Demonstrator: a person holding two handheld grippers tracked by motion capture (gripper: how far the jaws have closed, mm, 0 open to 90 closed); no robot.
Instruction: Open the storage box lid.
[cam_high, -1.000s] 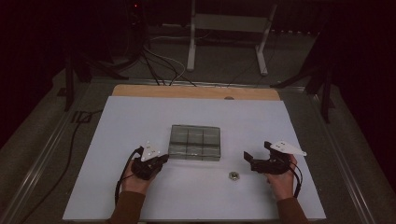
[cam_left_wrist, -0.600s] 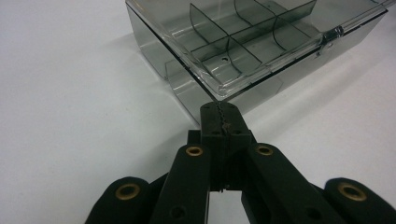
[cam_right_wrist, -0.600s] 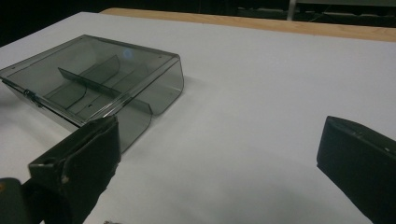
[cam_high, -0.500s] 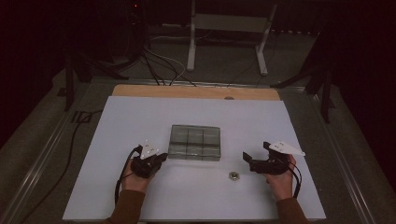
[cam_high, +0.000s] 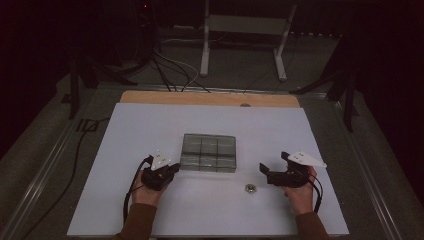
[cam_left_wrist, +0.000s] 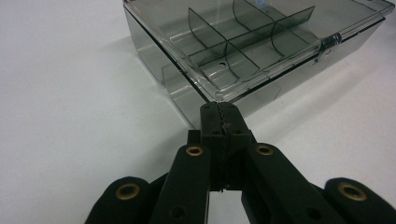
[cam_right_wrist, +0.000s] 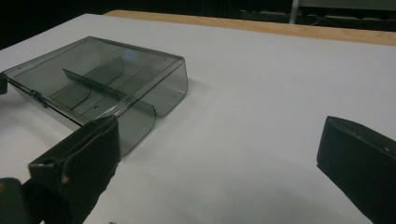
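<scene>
While both hands rest low near the front edge, the layout reads as follows:

tabletop: white sheet over a wooden board; a strip of wood shows along the far edge.

compartment box: smoky clear plastic, lid down with the latch on its front side, dividers inside, compartments look empty. Sits mid-tabletop, a little toward the front edge. Long axis runs left-right, parallel to the front edge.

right gripper: right of the box, apart from it, jaws pointing left toward its right end. Jaws spread wide in the right gripper view, nothing between them.

left gripper: at the box's front-left corner. Jaws pressed together, holding nothing; in the left gripper view the closed tips sit right at the lid's corner edge, touching or just short of it, cannot tell which.

nut: small metal piece lying loose on the tabletop between the two hands, nearer the front edge than the box, closer to the right gripper.

key relation: box lies just ahead of the left tips, along their line; left hand is clearly the nearer one. Right gripper is nearer the nut, which lies toward the front edge from its jaws.

likely next: left tips work the lid corner, or right picks the nut; a judgement only.
</scene>
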